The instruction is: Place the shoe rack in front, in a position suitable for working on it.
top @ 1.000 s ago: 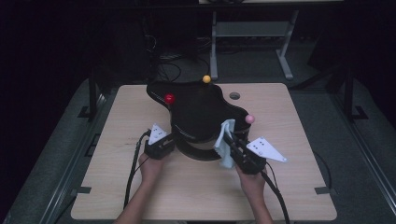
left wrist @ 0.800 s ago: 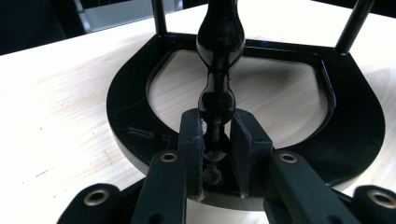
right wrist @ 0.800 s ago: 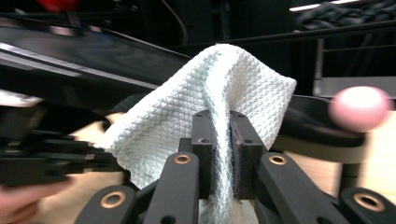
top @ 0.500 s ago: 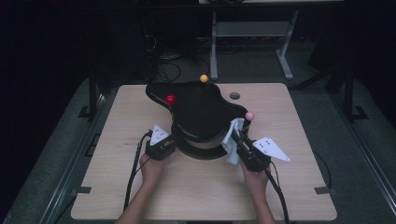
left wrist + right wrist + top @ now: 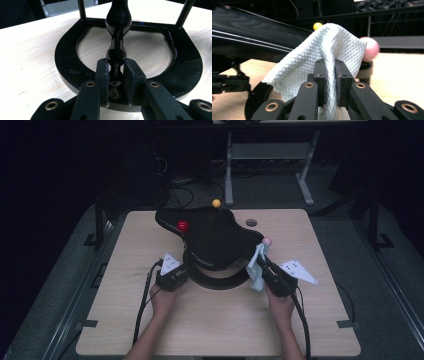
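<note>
Near the middle of the table [image 5: 125, 320] stands a glossy black stand [image 5: 220, 240] with ball-tipped posts; its right edge, by the pink ball [image 5: 267, 241], lies just ahead of the right gripper [image 5: 256, 266], the nearer one, which pinches a white waffle-weave cloth [image 5: 317, 62] hanging upright; the left gripper [image 5: 115, 75] clamps a turned upright post [image 5: 117, 32] on the base ring's [image 5: 65, 65] near side; both forearms reach in from the table's near edge.

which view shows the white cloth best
The right gripper view: the white cloth sits close up, its waffle weave clear, pinched between the right tongs. The high view shows it as a small pale fold hanging beside the black stand. The left gripper view looks at the stand's post.
</note>
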Tool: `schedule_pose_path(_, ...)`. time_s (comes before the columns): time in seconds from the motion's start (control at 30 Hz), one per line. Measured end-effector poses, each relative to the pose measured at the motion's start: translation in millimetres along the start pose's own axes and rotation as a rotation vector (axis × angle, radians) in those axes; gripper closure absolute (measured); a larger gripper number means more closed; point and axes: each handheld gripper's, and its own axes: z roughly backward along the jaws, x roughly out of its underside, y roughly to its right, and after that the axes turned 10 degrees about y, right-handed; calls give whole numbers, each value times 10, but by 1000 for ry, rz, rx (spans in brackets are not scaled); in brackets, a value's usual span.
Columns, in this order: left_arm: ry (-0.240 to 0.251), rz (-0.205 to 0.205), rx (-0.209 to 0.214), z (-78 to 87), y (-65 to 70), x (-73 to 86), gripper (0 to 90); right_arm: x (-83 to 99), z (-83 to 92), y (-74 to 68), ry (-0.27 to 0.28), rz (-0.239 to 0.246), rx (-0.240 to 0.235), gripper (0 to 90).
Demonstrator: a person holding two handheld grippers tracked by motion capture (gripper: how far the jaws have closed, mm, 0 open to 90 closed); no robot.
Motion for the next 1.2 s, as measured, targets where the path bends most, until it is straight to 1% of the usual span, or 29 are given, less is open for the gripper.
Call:
schedule_pose_path(0.07,1,-1,-5,-2,-6,2,747,5,-6,-20,4,-18,-10,818)
schedule_pose_path(0.1,2,3,-10,-2,-16,4,746,7,0,-62,10,-24,-35,817)
schedule_pose_path(0.13,0,1,-13,-1,-25,3,746,12,4,-125,15,-14,-64,817)
schedule_pose_path(0.17,0,4,-19,1,-35,3,746,16,3,-158,16,-3,-73,817)
schedule_pose_path(0.2,0,8,-15,2,-47,3,746,18,-3,-173,15,13,-81,817)
schedule_pose_path(0.23,-1,9,-11,1,-52,1,746,19,-11,-152,11,9,-80,817)
schedule_pose_path(0.3,-4,-1,-15,0,-44,-3,745,34,-22,-86,-2,6,-47,817)
schedule_pose_path(0.33,-4,0,-15,-1,-43,-2,744,65,-14,-32,-12,-15,-35,817)
schedule_pose_path(0.4,1,5,-13,-5,-51,2,742,114,-2,-27,-21,-23,-39,816)
schedule_pose_path(0.43,1,6,-19,-7,-54,2,739,134,-2,-42,-32,-16,-40,814)
schedule_pose_path(0.5,7,12,-29,-14,-51,-2,732,184,-11,-76,-60,1,-44,813)
schedule_pose_path(0.57,15,14,-39,-18,-48,-14,716,238,-43,-78,-91,-6,-52,813)
schedule_pose_path(0.63,21,18,-44,-32,-46,-24,717,304,-98,-68,-128,-5,-48,814)
schedule_pose_path(0.67,22,18,-44,-40,-45,-28,717,350,-149,-61,-157,-5,-42,815)
schedule_pose_path(0.77,20,14,-50,-60,-38,-53,734,447,-270,-47,-205,-8,-32,815)
schedule_pose_path(0.8,18,12,-51,-64,-40,-55,738,474,-326,-49,-224,2,-23,816)
schedule_pose_path(0.83,18,13,-51,-65,-44,-54,740,476,-367,-52,-236,7,-17,816)
schedule_pose_path(0.9,19,23,-46,-65,-57,-53,742,473,-437,-59,-239,13,0,816)
schedule_pose_path(0.97,16,19,-46,-64,-56,-56,745,471,-498,-58,-261,21,13,815)
schedule_pose_path(1.0,15,19,-44,-63,-58,-57,745,480,-536,-59,-283,33,27,815)
schedule_pose_path(1.03,12,21,-41,-63,-62,-60,745,482,-557,-57,-293,31,33,816)
schedule_pose_path(1.07,11,19,-41,-62,-63,-62,746,481,-565,-59,-298,30,38,815)
schedule_pose_path(1.13,12,15,-41,-63,-68,-60,746,487,-585,-76,-329,37,46,815)
schedule_pose_path(1.2,14,20,-44,-63,-81,-58,746,494,-585,-117,-340,48,38,815)
